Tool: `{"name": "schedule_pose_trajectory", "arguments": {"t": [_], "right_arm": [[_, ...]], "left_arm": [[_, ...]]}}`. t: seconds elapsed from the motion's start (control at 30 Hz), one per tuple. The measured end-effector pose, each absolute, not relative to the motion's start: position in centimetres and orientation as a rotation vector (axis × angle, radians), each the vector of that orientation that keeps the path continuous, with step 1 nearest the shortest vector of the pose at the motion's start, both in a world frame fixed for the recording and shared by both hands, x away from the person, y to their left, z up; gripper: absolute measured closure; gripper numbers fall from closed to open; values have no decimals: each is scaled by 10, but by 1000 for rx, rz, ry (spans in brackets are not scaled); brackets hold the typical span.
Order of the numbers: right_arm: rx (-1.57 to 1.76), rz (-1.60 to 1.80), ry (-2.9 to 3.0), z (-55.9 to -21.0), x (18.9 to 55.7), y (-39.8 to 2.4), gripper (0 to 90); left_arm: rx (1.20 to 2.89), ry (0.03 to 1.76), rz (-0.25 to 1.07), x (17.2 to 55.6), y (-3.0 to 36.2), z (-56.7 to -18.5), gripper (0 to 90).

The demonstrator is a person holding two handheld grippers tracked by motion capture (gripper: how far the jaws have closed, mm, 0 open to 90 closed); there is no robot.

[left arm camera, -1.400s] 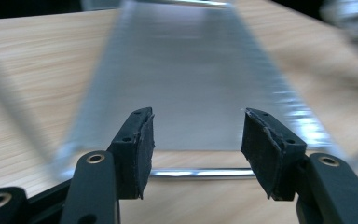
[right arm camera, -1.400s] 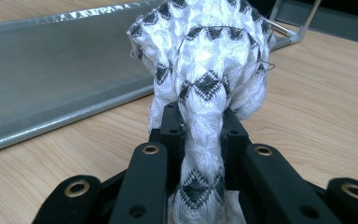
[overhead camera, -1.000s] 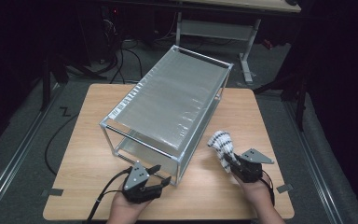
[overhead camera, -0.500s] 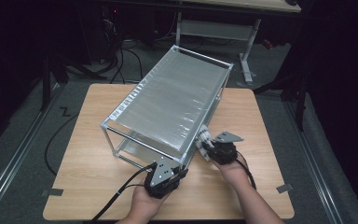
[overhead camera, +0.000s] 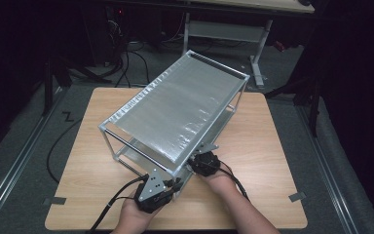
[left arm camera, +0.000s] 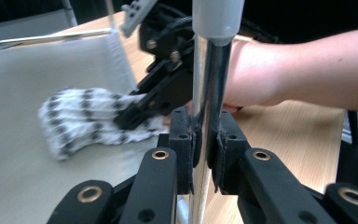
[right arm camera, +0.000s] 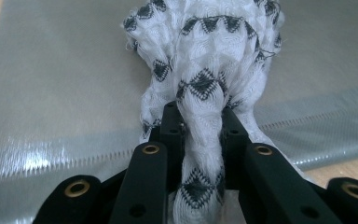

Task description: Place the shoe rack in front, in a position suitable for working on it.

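On grey shelf point(right arm camera: 51, 70), white black-diamond cloth point(right arm camera: 205, 56).

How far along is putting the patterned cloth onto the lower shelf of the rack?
Done: the left gripper is clamped on the rack's corner post, steadying it. In hand: the right gripper holds the cloth over the lower shelf, inside the frame. Left: opening those jaws to release it and drawing the gripper back out.
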State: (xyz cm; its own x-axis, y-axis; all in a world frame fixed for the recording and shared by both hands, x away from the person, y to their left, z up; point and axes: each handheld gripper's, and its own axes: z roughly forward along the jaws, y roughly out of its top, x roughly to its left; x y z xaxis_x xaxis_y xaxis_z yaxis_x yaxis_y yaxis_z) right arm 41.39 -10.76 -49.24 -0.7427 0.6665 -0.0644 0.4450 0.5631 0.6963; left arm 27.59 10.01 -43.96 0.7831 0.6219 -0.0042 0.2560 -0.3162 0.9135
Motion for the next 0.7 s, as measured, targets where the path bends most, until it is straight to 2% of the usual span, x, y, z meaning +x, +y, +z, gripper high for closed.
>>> {"name": "schedule_pose_trajectory", "arguments": {"t": [0.37,0.7], "right_arm": [[905,1028,2488,-493,403,-105,766],[916,1027,2480,-494,395,-112,765]], "left_arm": [[1827,796,483,281,142,-443,806],[1769,869,510,286,154,-446,804]]}}
